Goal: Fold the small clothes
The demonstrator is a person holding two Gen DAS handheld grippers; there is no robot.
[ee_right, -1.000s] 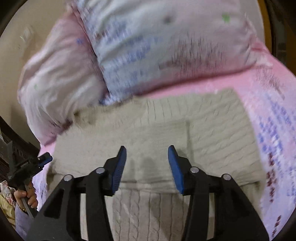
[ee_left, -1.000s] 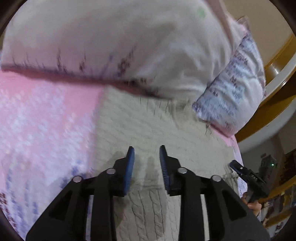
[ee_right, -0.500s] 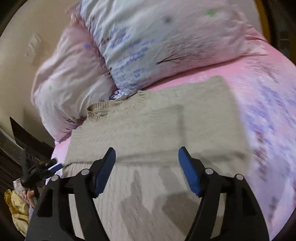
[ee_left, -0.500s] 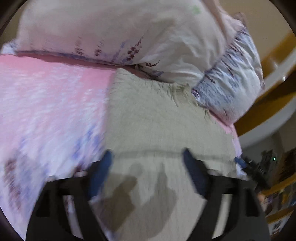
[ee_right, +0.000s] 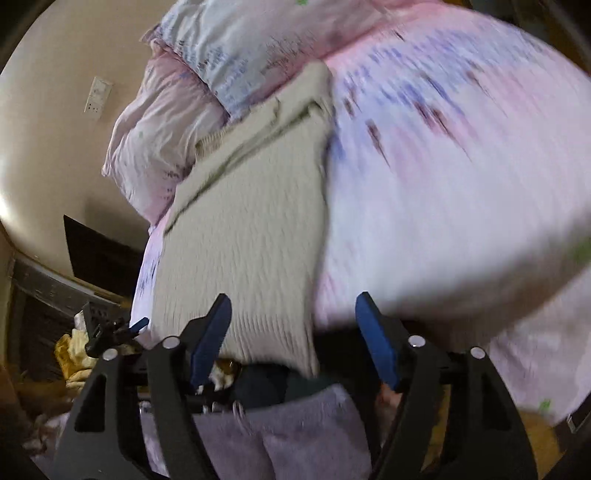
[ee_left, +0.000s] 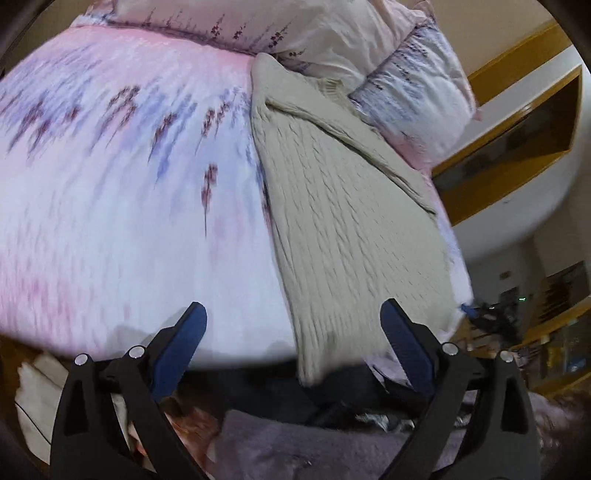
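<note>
On bed: 1 pink/lavender floral sheet (ee_left: 122,192) covers the mattress; 1 beige cable-knit sweater (ee_left: 351,221) lies flat on it, partly folded w/ a sleeve laid across the body, collar toward the headboard, hem hanging over the near edge; 2 pillows at the head, 1 pale (ee_left: 317,33) and 1 w/ blue print (ee_left: 417,96), both just beyond the collar. L wrist view, left to right: sheet, then sweater, then pillows, then wooden headboard (ee_left: 517,122); left gripper (ee_left: 293,317) w/ 2 blue pads spread wide, nothing btwn them, clear of the fabric, hovering near the hem. R wrist view, left to right: wall plate (ee_right: 98,98), pillows, sweater (ee_right: 251,229), sheet (ee_right: 443,192); right gripper (ee_right: 293,306) jaws opening, abt medium-wide, nothing gripped, hem visible behind the gap but pads not on it. Below both grippers: person's purple fleece garment (ee_right: 295,435); picture blurred.
</note>
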